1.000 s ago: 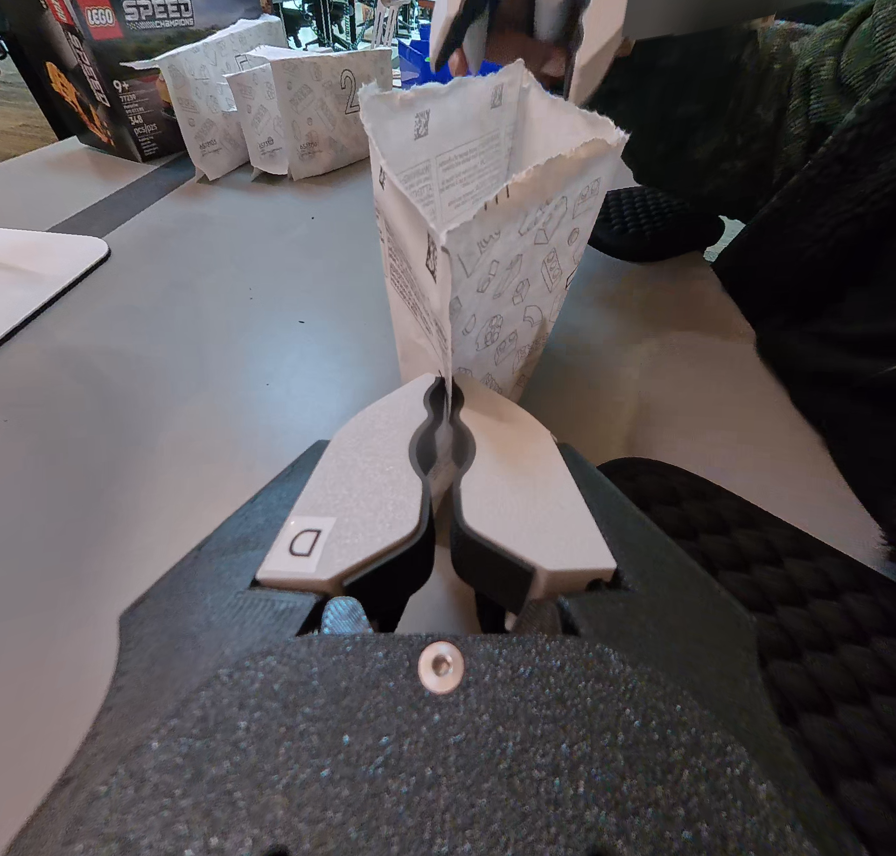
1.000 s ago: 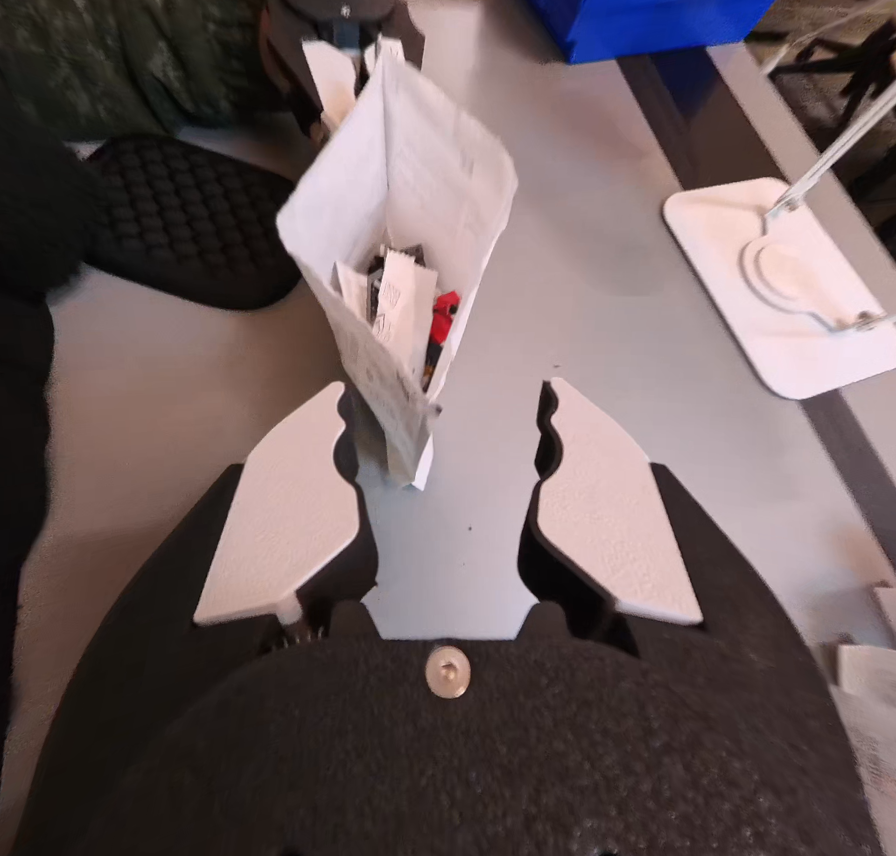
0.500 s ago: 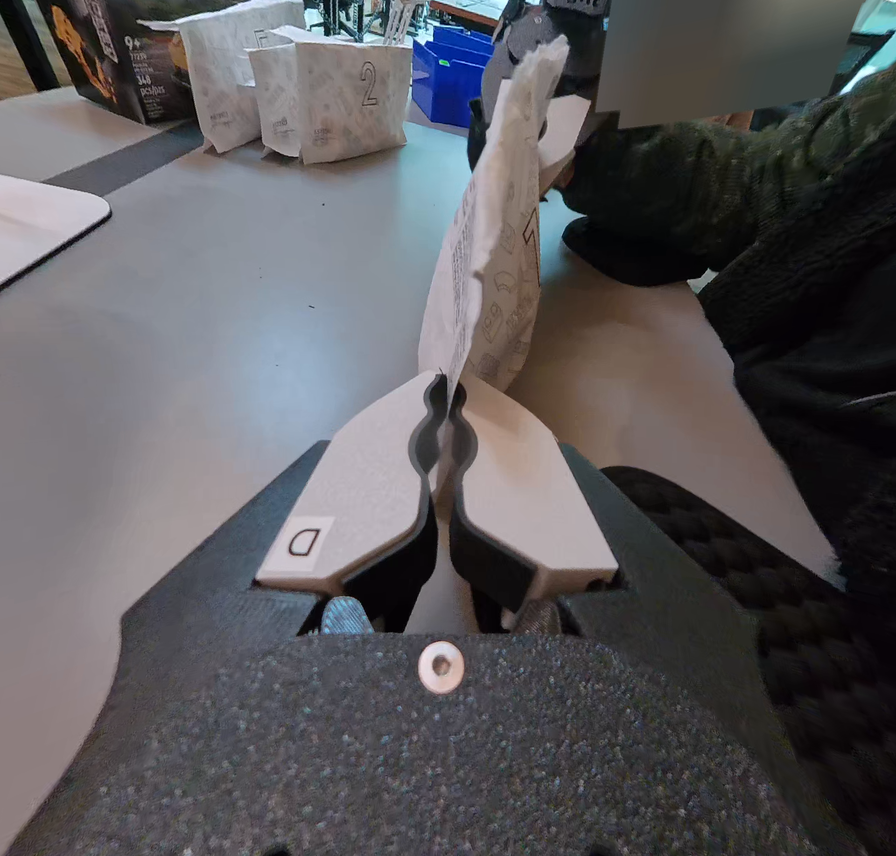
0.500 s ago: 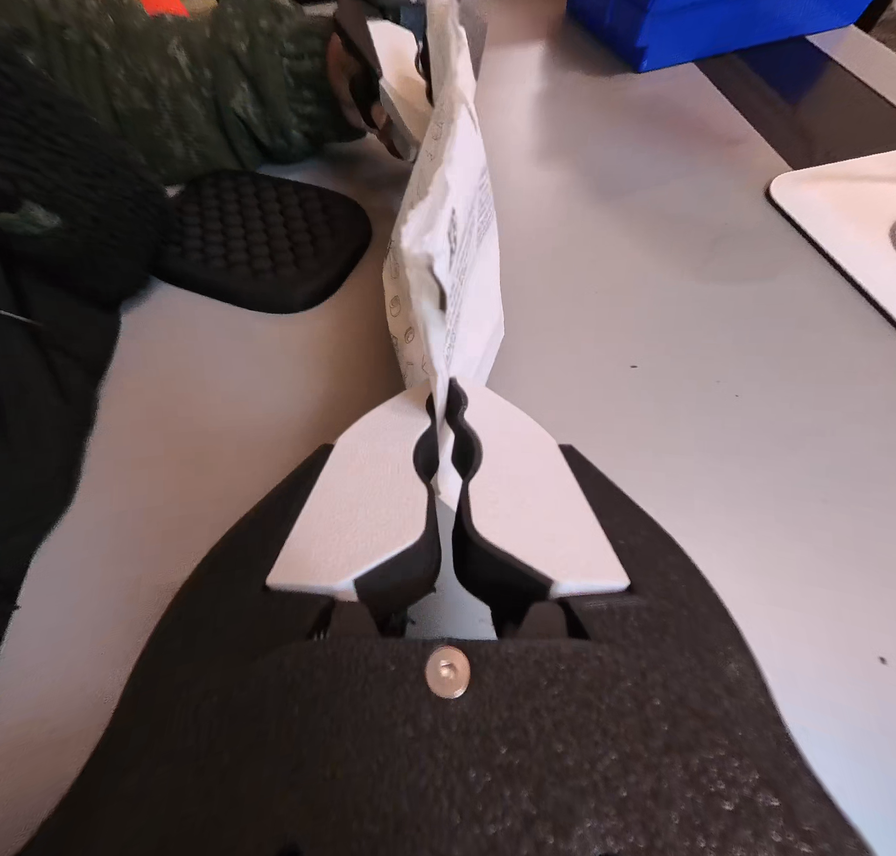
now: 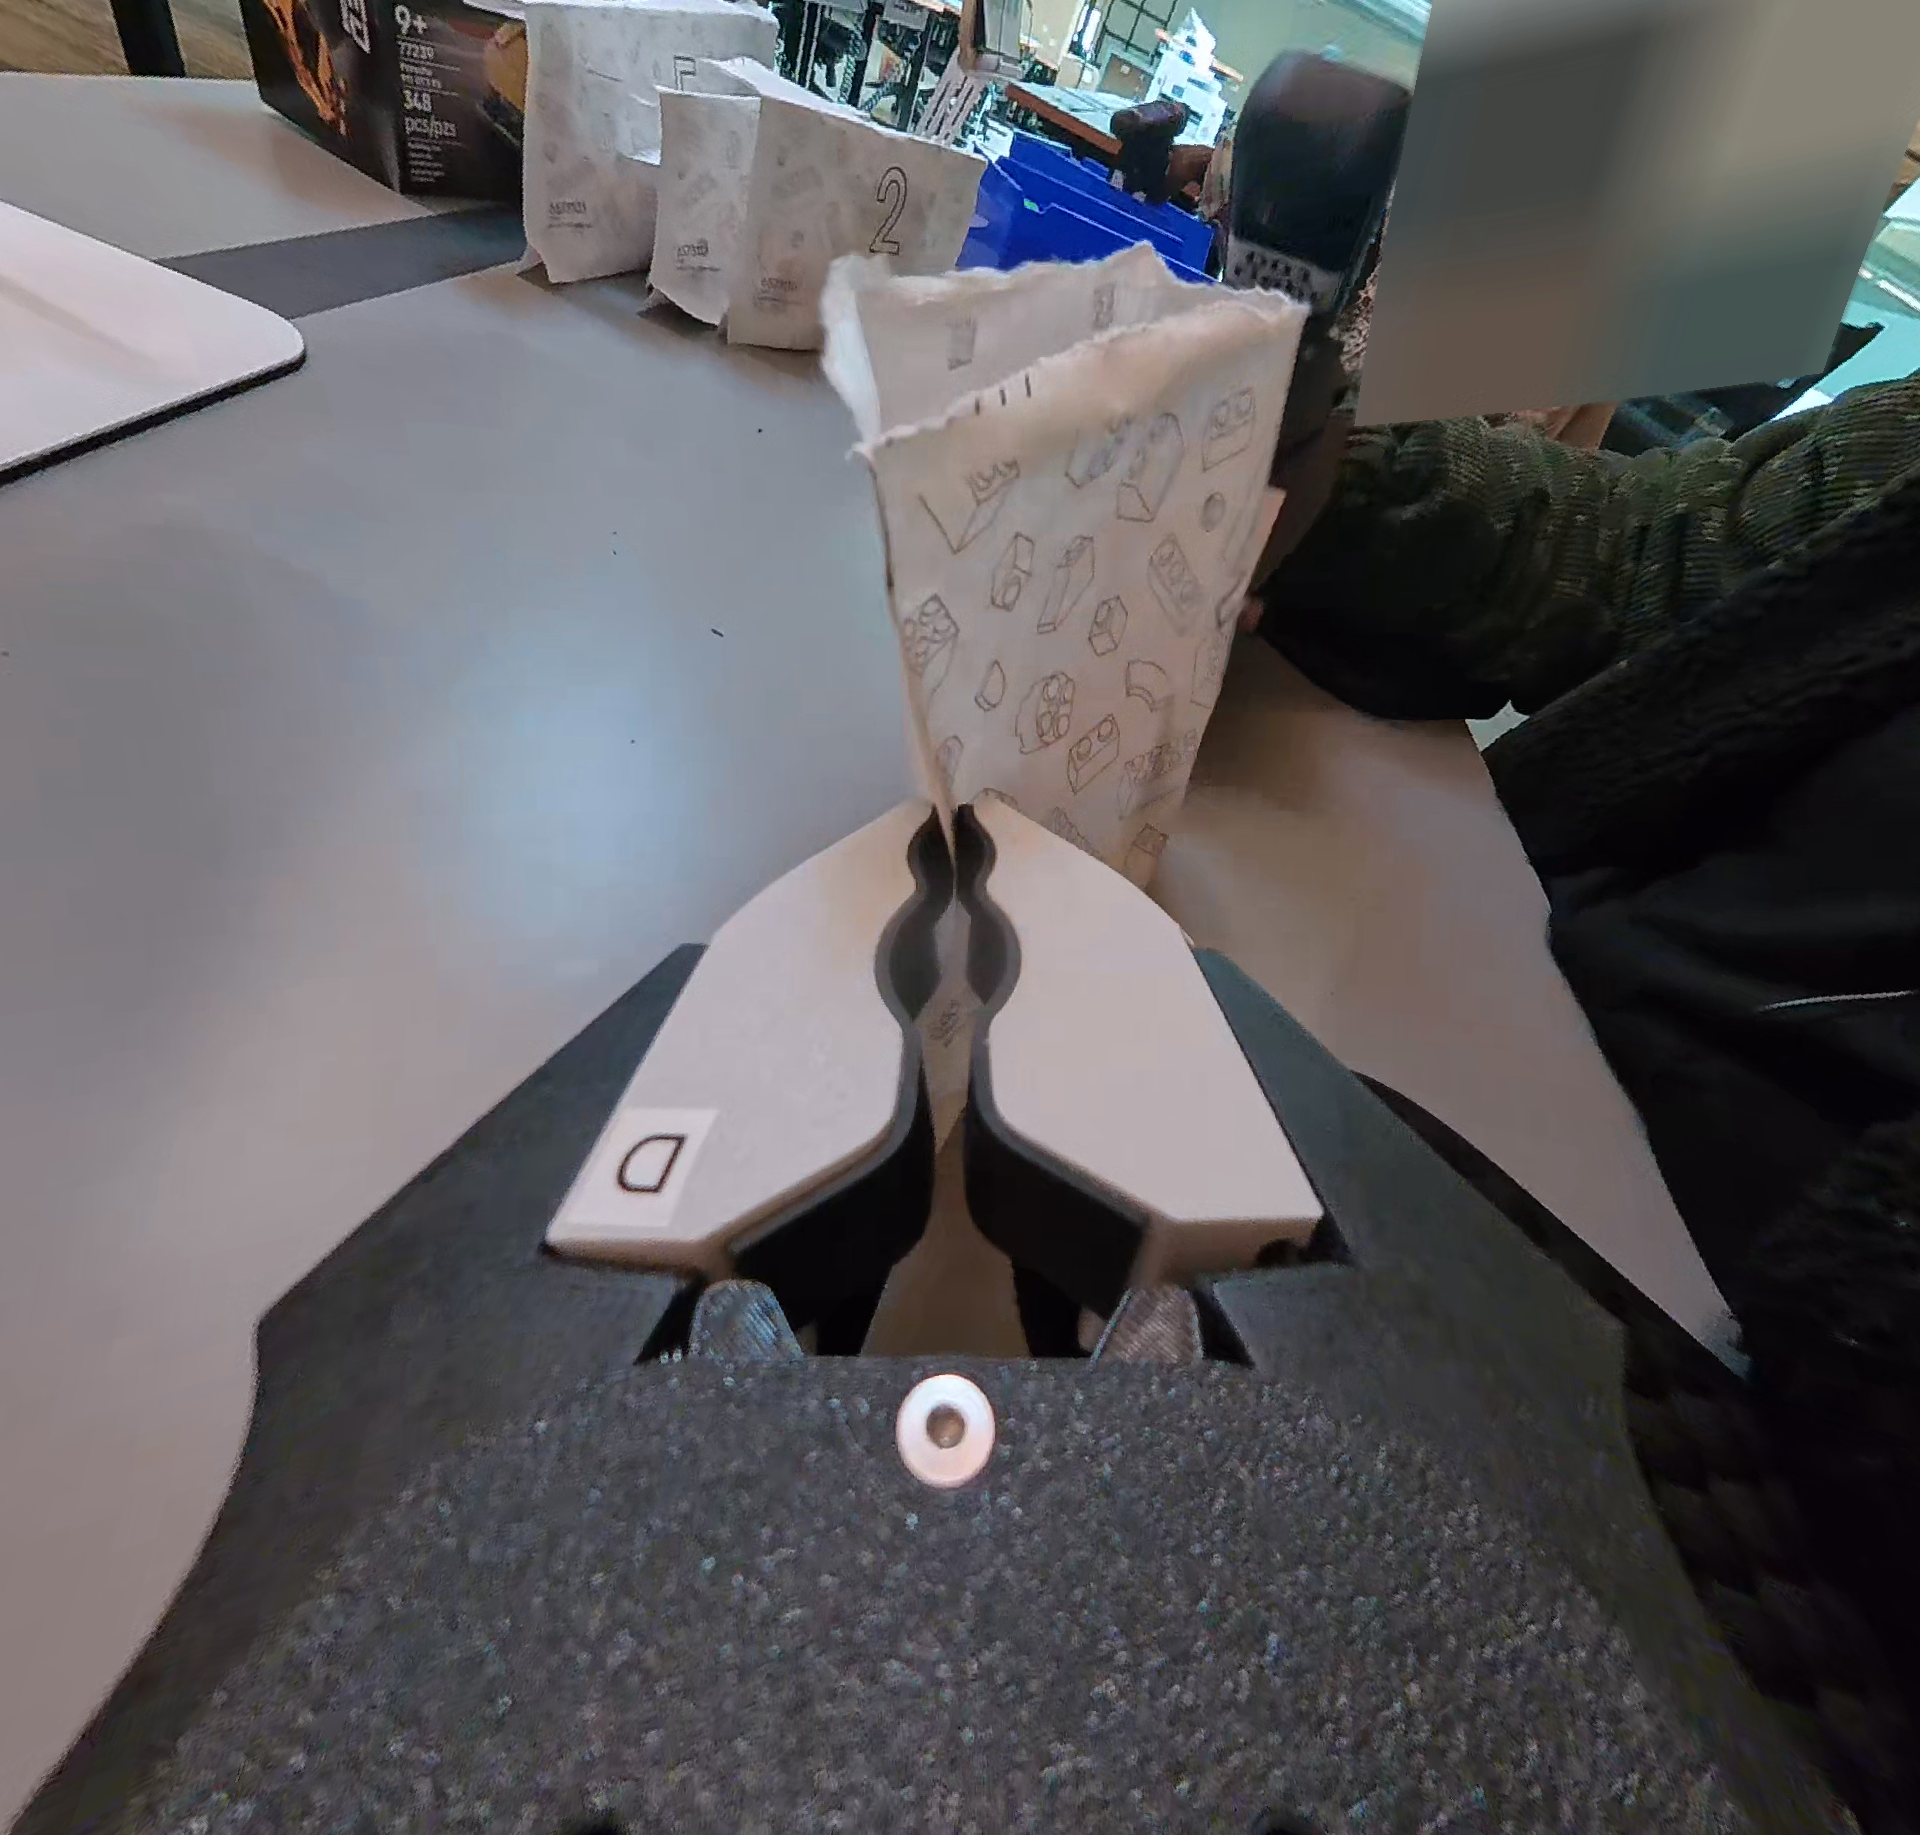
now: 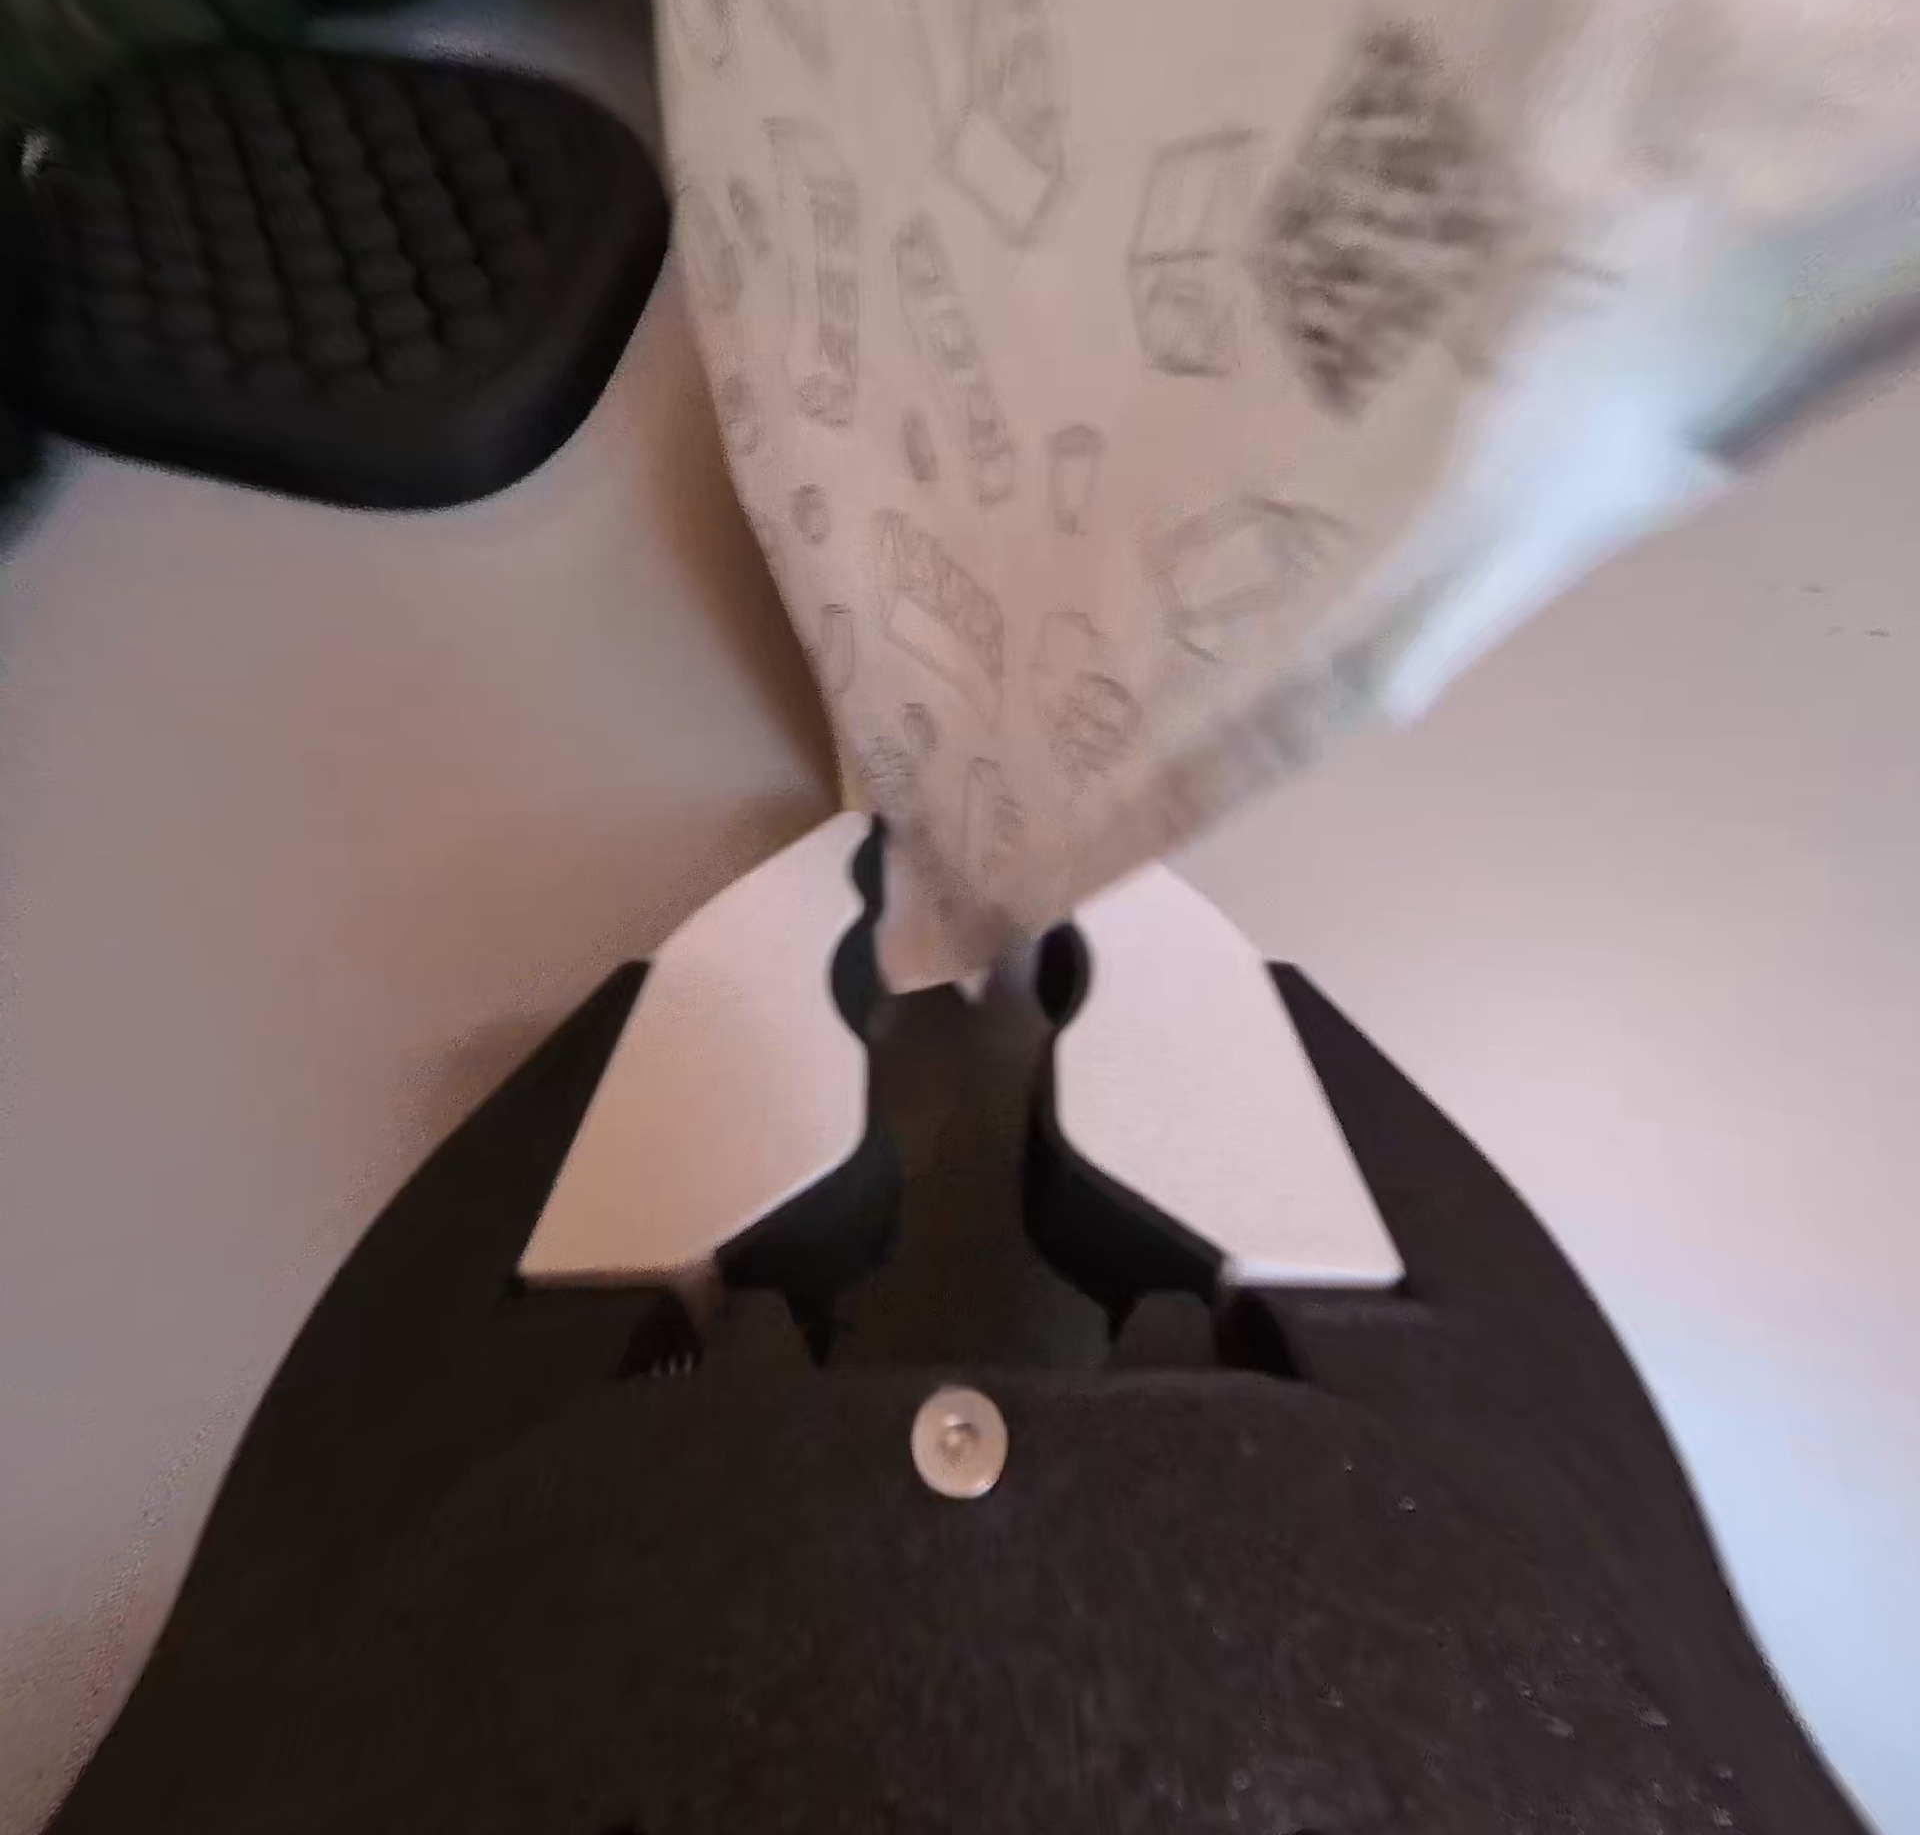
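Since half a second ago your paper bag point(image 5: 1070, 580) opened wide, left hand-held gripper point(image 5: 954, 829) pinching its edge, right hand-held gripper point(image 6: 966, 892) clamping its corner, bag blurred there, contents hidden.

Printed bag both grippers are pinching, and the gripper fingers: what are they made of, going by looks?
Printed bag: looks like matte white paper; the open top edge is ragged and fibrous, and the walls hold sharp creases. Fingers of the left gripper: probably hard plastic, pale grey, with a fine grainy matte face and black inner edges. The right gripper has similar white fingers, but blur hides their texture.
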`<state>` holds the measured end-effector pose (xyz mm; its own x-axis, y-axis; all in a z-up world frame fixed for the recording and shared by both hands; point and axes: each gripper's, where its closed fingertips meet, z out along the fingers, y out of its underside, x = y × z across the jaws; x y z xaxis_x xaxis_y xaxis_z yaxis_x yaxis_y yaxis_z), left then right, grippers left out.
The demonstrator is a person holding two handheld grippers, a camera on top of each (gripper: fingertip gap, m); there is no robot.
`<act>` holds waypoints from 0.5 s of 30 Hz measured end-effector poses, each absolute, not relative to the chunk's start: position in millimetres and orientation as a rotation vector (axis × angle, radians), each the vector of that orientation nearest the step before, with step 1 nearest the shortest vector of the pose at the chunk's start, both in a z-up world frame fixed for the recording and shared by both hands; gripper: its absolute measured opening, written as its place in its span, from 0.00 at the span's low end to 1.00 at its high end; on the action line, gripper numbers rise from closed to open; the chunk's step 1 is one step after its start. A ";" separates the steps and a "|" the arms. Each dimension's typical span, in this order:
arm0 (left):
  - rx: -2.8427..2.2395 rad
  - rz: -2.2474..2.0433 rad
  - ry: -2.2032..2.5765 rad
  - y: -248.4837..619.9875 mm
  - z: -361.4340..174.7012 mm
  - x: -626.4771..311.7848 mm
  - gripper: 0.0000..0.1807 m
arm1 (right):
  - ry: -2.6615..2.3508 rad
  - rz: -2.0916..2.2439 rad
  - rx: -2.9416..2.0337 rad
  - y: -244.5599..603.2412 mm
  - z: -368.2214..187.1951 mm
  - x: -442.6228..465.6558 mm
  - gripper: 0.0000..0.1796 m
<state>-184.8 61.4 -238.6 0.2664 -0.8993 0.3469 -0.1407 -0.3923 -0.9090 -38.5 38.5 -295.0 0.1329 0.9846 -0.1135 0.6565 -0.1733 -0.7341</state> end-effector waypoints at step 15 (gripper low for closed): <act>-1.743 -1.151 1.083 49.8 -238.6 -181.4 0.00 | -1.647 0.901 -1.739 36.4 -278.8 -18.3 0.00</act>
